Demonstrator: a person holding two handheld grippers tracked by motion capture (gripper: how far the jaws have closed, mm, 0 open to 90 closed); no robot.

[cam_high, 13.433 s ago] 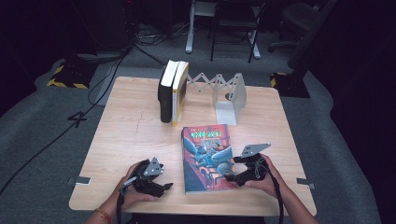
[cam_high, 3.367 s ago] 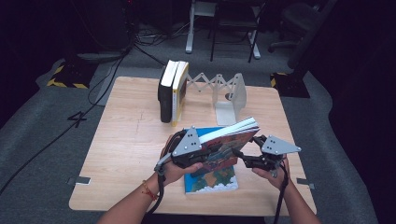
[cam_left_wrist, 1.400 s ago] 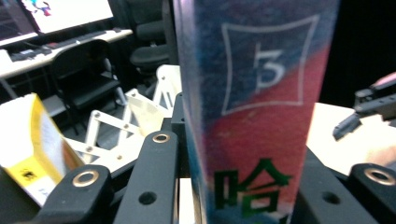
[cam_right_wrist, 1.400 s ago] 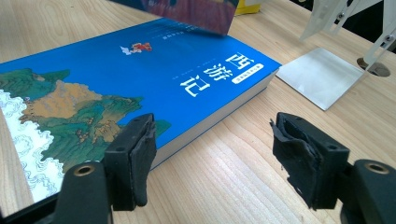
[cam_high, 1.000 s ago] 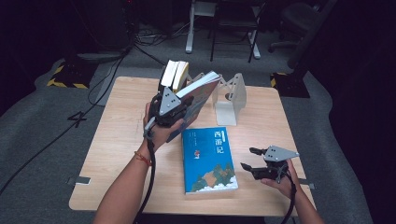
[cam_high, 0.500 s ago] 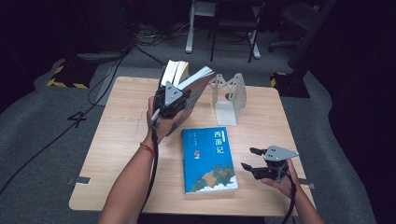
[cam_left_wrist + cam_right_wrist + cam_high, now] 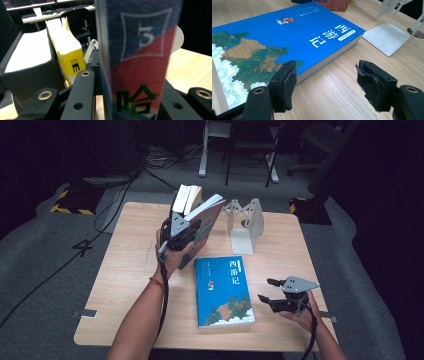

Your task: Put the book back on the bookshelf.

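Observation:
My left gripper (image 7: 192, 227) is shut on a book with a red and blue spine (image 7: 205, 222), held tilted above the table just right of the standing books (image 7: 185, 200). In the left gripper view the spine (image 7: 140, 57) stands between the jaws of that gripper (image 7: 132, 110), and a yellow book (image 7: 67, 50) and a black book (image 7: 30, 65) stand to its left. A blue book (image 7: 222, 290) lies flat at the table's front. My right gripper (image 7: 264, 290) rests open just right of it. In the right gripper view the same gripper (image 7: 325, 82) has bare wood between its jaws beside the blue book (image 7: 287, 37).
A white bookend (image 7: 245, 222) stands behind the blue book, to the right of the held book; its flat base plate (image 7: 387, 37) lies on the wood. The wooden table (image 7: 125, 270) has bare room at the left. Chairs and cables lie on the floor beyond.
The left hand has swung the held book leftward and a little down, closer to the standing books. The right gripper and the blue book have stayed put.

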